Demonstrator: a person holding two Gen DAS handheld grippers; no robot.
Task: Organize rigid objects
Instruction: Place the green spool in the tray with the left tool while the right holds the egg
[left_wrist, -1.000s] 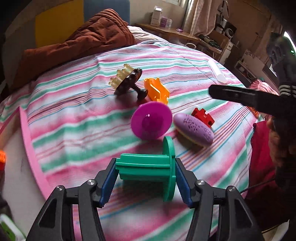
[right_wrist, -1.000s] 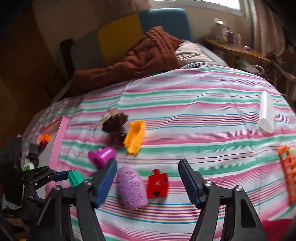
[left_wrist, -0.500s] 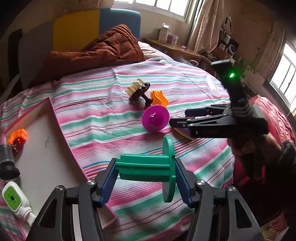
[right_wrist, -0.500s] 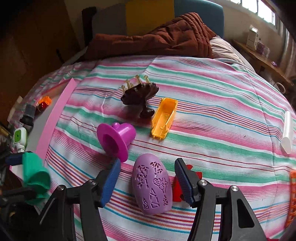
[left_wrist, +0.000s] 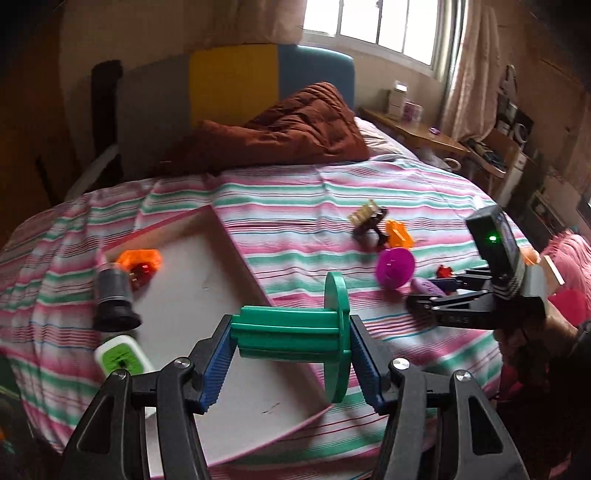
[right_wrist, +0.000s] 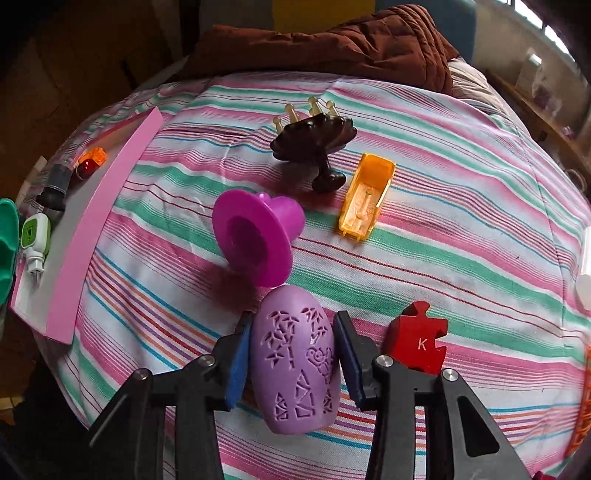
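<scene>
My left gripper (left_wrist: 291, 354) is shut on a green spool-shaped toy (left_wrist: 295, 334) and holds it above the near part of a white tray with a pink rim (left_wrist: 207, 295). My right gripper (right_wrist: 291, 354) has its jaws against both sides of a purple patterned egg-shaped piece (right_wrist: 295, 362) that lies on the striped bedspread. It also shows in the left wrist view (left_wrist: 428, 286), with the right gripper (left_wrist: 436, 291) around it. The tray holds an orange piece (left_wrist: 142, 262), a dark cylinder (left_wrist: 112, 299) and a white-green plug device (left_wrist: 120, 358).
On the bedspread lie a magenta hat-shaped toy (right_wrist: 258, 236), a dark brown comb-topped piece (right_wrist: 314, 142), an orange trough (right_wrist: 365, 195) and a red puzzle piece marked K (right_wrist: 417, 341). A brown quilt (left_wrist: 280, 133) lies at the bed's head. The tray (right_wrist: 96, 218) is at the left.
My left gripper has carried the green toy back and left, over the tray. My right gripper has moved forward and closed its jaws onto the purple piece.
</scene>
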